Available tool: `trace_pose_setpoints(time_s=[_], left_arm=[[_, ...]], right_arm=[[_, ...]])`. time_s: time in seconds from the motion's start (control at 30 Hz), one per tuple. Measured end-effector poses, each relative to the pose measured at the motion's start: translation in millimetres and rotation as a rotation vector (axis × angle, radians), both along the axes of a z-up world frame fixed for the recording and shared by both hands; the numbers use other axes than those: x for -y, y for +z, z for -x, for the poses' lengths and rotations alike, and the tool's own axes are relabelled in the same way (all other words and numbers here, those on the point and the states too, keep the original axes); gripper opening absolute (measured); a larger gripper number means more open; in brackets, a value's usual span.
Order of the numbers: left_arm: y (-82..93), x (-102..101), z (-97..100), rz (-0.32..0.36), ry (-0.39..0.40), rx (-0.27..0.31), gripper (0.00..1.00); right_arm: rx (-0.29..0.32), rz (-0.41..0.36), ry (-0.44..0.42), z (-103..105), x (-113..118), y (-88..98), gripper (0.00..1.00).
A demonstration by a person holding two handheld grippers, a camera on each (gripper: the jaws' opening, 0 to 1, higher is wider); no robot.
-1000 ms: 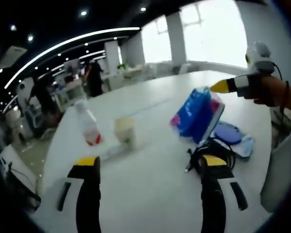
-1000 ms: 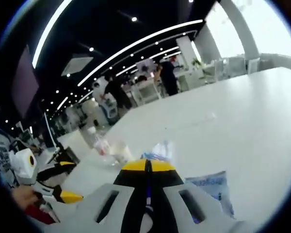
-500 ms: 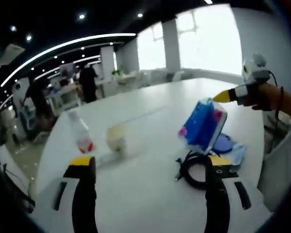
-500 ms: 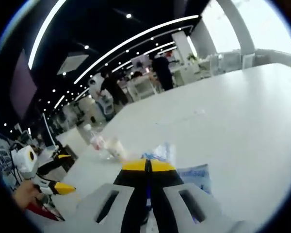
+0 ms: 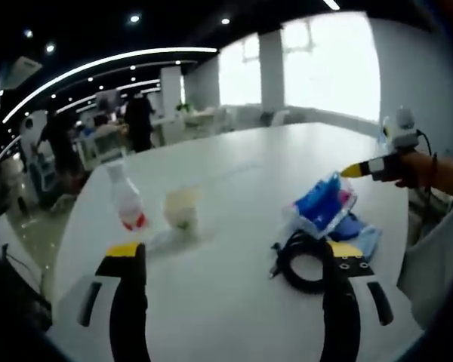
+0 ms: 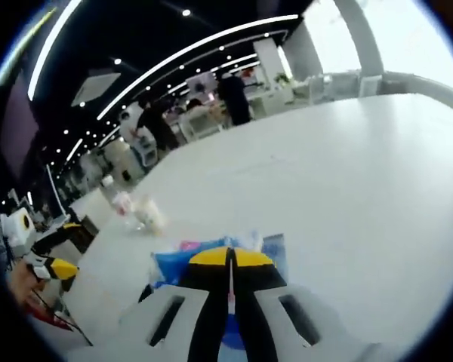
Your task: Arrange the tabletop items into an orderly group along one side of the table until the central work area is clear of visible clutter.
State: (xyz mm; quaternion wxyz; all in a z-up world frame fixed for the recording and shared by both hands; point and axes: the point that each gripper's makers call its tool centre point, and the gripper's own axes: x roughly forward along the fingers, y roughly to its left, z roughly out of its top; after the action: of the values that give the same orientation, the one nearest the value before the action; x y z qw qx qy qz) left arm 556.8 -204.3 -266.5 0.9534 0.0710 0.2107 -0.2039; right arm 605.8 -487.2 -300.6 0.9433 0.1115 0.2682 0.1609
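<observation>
In the left gripper view, the clear plastic bottle with a red label [image 5: 125, 204] stands upright at the far left of the white surface [image 5: 234, 188], and the pale cream cup [image 5: 181, 207] sits just beside it, towards the black coiled cable [image 5: 302, 260]. The left hand-held gripper [image 5: 234, 302] hovers low over the near surface with its jaws spread wide and nothing between them. The black coiled cable lies just ahead of that gripper's right jaw. Just beyond the cable, the blue and white soft tissue pack with a pink patch [image 5: 322, 207] has come down: a second ago it hung tilted up well above the surface, and now it is low, at or nearly on the flat blue lid-like piece [image 5: 355, 226] beside the cable. The right hand-held gripper [image 5: 359, 170] sits over the pack's far edge; in the right gripper view its jaws are pressed together, seemingly pinching the pack's wrapper [image 6: 211, 253]. That suggests the pack is being set down among the cable-side cluster, while the bottle and cup remain well apart from the cable, not yet gathered.
</observation>
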Motion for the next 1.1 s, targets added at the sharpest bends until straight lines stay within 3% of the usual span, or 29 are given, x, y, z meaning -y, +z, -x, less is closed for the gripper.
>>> trace_pose_setpoints(time_s=[0.17,0.4,0.5,0.57,0.73,0.9,1.03,1.1], left_arm=[[1.7,-7,-0.8,0.003,0.019,0.005,0.93],[-0.2,-12,-0.6,0.014,0.039,-0.008,0.93],[1.5,-1,1.3,0.130,0.019,-0.034,0.93],[2.0,-1,1.1,0.141,0.019,-0.037,0.93],[3.0,-1,0.0,0.135,0.022,-0.025,0.94],[1.0,-3,0.2,0.103,0.024,-0.026,0.94],[1.9,-4,0.2,0.098,0.023,-0.022,0.94],[1.9,-5,0.0,0.095,0.025,-0.021,0.94]], right_arm=[[-0.016,0.007,-0.028,-3,7,-11.1,0.01],[-0.008,0.076,-0.009,-7,10,-21.5,0.01],[-0.017,0.062,-0.004,-6,9,-25.9,0.02],[-0.029,0.062,-0.013,-4,10,-28.7,0.03],[0.023,0.018,-0.067,-9,15,-16.1,0.20],[0.031,0.026,-0.115,-12,16,-20.7,0.36],[0.030,0.013,-0.127,-14,10,-24.5,0.41],[0.033,0.044,-0.125,-17,9,-26.2,0.41]])
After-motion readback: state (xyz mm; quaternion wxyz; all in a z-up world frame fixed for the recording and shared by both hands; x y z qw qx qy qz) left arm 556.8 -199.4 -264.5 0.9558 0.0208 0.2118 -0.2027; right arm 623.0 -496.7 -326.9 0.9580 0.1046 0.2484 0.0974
